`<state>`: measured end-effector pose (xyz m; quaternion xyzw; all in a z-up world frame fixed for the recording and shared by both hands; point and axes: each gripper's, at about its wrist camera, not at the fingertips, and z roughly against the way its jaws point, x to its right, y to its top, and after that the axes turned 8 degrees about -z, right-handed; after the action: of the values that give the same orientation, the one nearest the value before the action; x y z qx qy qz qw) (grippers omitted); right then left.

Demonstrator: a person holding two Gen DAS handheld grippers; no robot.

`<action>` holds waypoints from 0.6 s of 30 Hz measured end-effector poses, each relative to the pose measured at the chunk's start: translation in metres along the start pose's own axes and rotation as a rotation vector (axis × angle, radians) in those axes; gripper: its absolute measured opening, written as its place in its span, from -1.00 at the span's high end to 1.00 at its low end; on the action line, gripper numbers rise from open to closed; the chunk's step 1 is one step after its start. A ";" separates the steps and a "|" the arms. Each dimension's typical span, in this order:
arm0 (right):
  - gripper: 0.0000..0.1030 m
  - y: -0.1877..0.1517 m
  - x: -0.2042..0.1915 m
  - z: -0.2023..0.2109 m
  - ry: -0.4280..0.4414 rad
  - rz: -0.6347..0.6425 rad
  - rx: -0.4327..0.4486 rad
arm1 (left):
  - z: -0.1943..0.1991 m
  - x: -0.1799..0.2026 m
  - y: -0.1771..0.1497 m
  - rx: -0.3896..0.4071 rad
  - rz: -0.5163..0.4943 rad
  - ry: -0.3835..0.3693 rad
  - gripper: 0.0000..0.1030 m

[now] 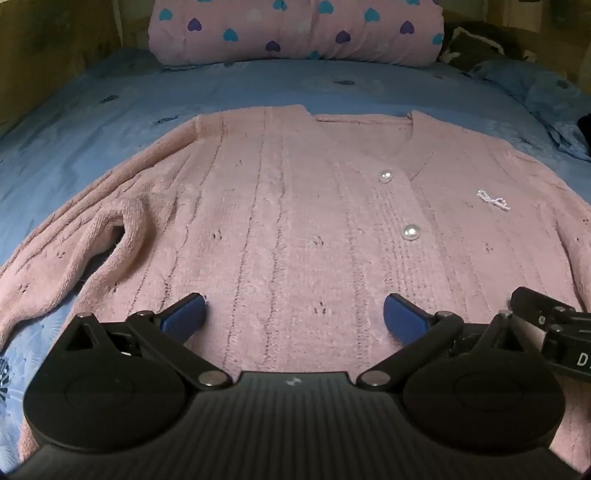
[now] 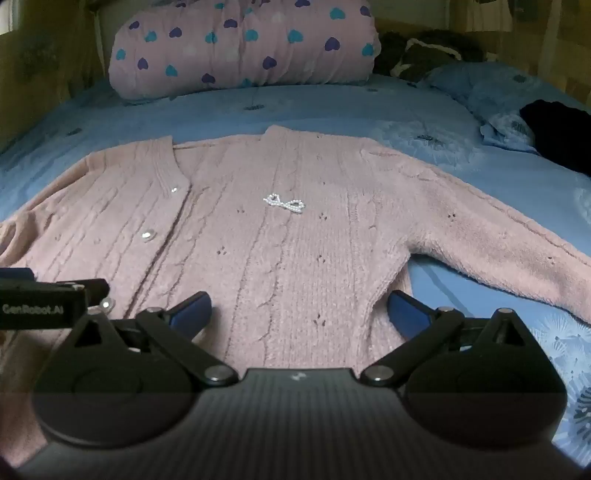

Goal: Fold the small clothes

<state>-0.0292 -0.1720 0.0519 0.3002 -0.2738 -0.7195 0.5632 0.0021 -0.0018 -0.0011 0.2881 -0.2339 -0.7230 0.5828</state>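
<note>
A bed (image 1: 258, 85) covered by a blue sheet (image 2: 258, 110) with dark motifs carries everything. A pink cardigan (image 1: 295, 221) lies flat on it, front up, sleeves spread to both sides. Beyond the cardigan's collar rests a rolled pink blanket (image 1: 295, 33) with hearts. To the right of that roll sit a dark cushion (image 2: 424, 55), a blue pillow (image 2: 491, 92) and a black garment (image 2: 557, 133).
</note>
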 end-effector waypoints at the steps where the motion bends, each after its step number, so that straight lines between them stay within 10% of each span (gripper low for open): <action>1: -1.00 0.000 0.000 0.000 0.000 0.000 0.006 | -0.001 0.001 0.001 0.003 0.000 -0.001 -1.00; 18: -1.00 0.001 0.000 0.003 -0.003 -0.003 0.014 | -0.002 -0.002 -0.001 0.014 0.027 -0.002 -1.00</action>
<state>-0.0311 -0.1719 0.0547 0.3033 -0.2795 -0.7188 0.5597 0.0031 0.0008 -0.0028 0.2884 -0.2434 -0.7137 0.5900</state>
